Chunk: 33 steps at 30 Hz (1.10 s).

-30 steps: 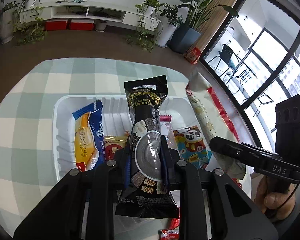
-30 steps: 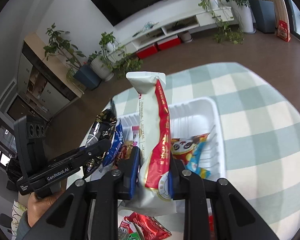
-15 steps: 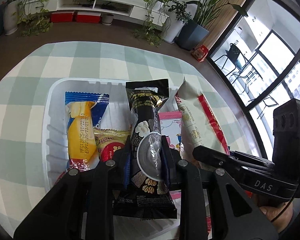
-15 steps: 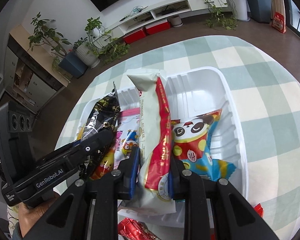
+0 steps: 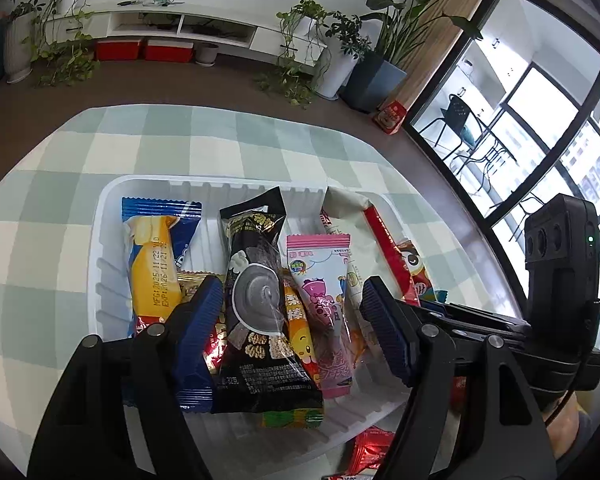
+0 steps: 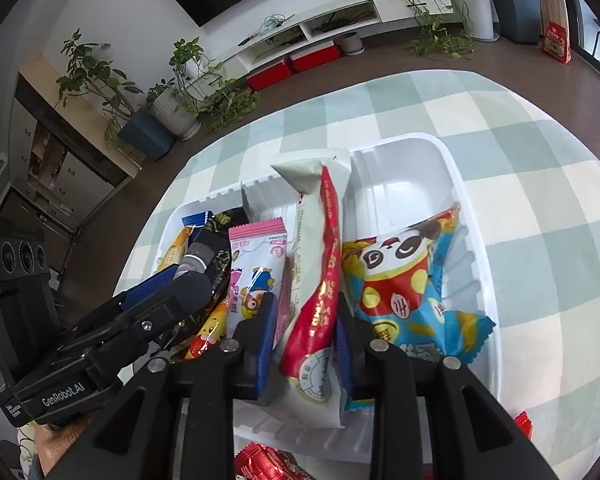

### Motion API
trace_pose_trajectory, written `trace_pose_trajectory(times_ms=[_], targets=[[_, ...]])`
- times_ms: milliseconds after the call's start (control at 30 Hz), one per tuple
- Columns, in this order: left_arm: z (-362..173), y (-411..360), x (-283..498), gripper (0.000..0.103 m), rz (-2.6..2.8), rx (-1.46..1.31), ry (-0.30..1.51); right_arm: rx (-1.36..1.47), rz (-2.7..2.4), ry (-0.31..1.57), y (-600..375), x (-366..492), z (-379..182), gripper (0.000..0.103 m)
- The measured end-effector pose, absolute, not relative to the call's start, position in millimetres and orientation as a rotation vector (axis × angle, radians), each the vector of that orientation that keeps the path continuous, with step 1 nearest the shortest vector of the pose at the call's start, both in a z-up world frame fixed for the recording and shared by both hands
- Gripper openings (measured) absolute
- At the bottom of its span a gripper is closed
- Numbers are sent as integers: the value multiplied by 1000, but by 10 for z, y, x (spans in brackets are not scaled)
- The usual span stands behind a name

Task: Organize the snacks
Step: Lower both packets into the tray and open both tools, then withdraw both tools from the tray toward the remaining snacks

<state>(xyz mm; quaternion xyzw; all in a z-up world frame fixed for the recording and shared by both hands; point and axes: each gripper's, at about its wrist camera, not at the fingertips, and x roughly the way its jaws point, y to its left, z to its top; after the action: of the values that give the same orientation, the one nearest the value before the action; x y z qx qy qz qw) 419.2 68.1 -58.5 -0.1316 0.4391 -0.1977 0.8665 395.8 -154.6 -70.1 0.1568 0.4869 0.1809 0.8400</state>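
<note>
A white tray (image 5: pixel 108 240) on the checked cloth holds several snack packs. My left gripper (image 5: pixel 292 312) is open, its blue pads apart on either side of a black sesame pack (image 5: pixel 260 292) that lies in the tray. A blue and yellow pack (image 5: pixel 156 256) lies to its left, a pink pack (image 5: pixel 320 280) to its right. My right gripper (image 6: pixel 306 336) has its pads slightly apart around a long white and red pack (image 6: pixel 320 280) lying in the tray (image 6: pixel 404 168). A panda pack (image 6: pixel 404 288) lies to the right.
Red wrapped snacks lie on the cloth just in front of the tray (image 5: pixel 368 448), also in the right wrist view (image 6: pixel 260 460). The checked tablecloth (image 6: pixel 520 160) surrounds the tray. Potted plants and a white TV shelf stand beyond the table.
Both grippers have lowered their packs into the tray. The left gripper has opened wide and let go of the black pack. The right gripper's pads have loosened on the white and red pack.
</note>
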Motion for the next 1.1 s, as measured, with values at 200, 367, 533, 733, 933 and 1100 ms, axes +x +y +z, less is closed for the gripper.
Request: trace_pose_trajectory(times_ms=[200,367,533,733,933,1100], targets=[[-512,698,4081,77,-412,-274,896,336,383,1006,-1558,3943,-635,35],[-382,774,3890,103,-403,-284,865,355,386,967,-1617,3822,-481,66],[-221,837,3501,103,-386,-232,826,396,464,861,-1752,3480,-181,82],[-236,947,2840,103,-377,-243,812,439,508,754,-2128,2796,36,88],[-486,895,2109,103,-373,-217,837,512,460,728,-2496,2072,-128,91],[-726,729,1627,103,-393,-221,887,593,410,755,-2671,1632,-429,92]])
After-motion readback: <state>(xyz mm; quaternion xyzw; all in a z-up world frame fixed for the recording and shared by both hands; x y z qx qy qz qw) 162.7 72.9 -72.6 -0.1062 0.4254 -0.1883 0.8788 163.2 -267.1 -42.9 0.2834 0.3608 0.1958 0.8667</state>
